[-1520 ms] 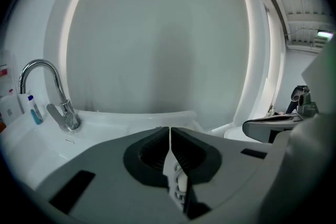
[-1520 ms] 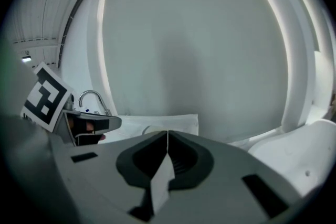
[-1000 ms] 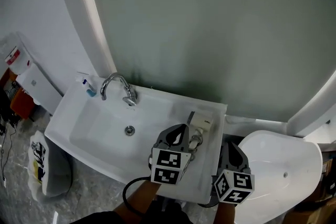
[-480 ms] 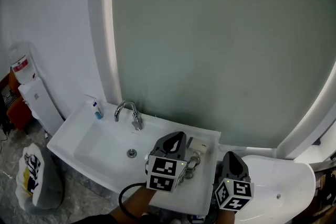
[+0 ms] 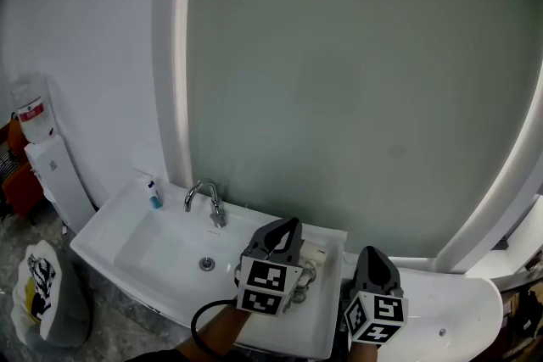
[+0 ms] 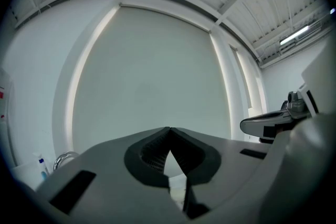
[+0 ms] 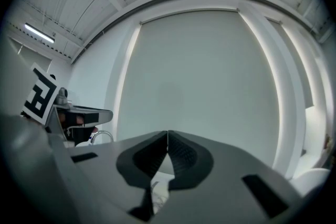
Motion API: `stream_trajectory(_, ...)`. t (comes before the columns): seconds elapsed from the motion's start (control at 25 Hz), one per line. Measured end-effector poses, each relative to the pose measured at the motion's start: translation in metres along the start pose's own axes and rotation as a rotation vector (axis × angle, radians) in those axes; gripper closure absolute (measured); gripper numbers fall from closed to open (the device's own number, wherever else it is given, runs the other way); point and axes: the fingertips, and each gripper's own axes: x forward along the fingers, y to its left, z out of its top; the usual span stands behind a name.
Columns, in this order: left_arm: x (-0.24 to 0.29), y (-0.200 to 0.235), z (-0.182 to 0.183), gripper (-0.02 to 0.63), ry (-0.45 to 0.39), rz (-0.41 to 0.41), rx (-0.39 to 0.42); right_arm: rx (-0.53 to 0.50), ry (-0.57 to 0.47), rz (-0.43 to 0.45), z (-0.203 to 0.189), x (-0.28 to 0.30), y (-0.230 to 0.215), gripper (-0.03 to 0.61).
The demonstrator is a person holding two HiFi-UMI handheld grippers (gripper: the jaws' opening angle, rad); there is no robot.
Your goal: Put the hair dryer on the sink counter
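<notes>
The dryer [image 5: 317, 253], a white thing, lies on the counter [image 5: 327, 314] to the right of the basin [image 5: 161, 246], near the back edge and under the mirror [image 5: 365, 80]; the left gripper [image 5: 291, 224] stands in front of it and hides its near part, so whether the two touch cannot be told. That gripper's jaws are pressed together at the tips, as its own view shows [image 6: 169, 129], with nothing between them. The right gripper [image 5: 372, 253] hangs further right, past the counter's end and beside a white lid [image 5: 450, 318]; its jaws [image 7: 167, 134] also meet at the tips and carry nothing. Both grippers point up and away towards the mirror. A tap [image 5: 208, 199] stands at the back of the basin, with a drain [image 5: 206, 264] in front of it and a small blue bottle [image 5: 154, 198] to its left on the rim. On the floor at the far left sits a bag [image 5: 38, 292], and behind it a white dispenser [image 5: 47, 169] stands against the wall. A black cable [image 5: 198, 324] loops below the person's left arm.
</notes>
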Motion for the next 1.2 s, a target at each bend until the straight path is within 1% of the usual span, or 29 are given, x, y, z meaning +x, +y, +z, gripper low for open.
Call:
stream_trajectory(0.2, 0.0, 0.002, -0.002, 0.606, -0.004, 0.017, 0.014, -0.005, 0.003, 0.013, -0.002, 0.002, 0.004, 0.557)
stream_trajectory(0.4, 0.005, 0.005, -0.012, 0.606, 0.018, 0.013, -0.04, 0.0, 0.016, 0.032, -0.009, 0.006, 0.007, 0.557)
stream_trajectory(0.52, 0.006, 0.007, -0.014, 0.606, 0.018, 0.02, -0.032, 0.003, 0.022, 0.036, -0.011, 0.011, 0.008, 0.558)
stream_trajectory(0.68, 0.007, 0.006, -0.02, 0.606, 0.018, 0.012, -0.06, 0.002, 0.025, 0.038, -0.013, 0.012, 0.008, 0.558)
stream_trajectory(1.2, 0.008, 0.003, -0.029, 0.606, 0.037, 0.004, -0.078, -0.014, 0.023, 0.046, -0.013, 0.011, 0.011, 0.558)
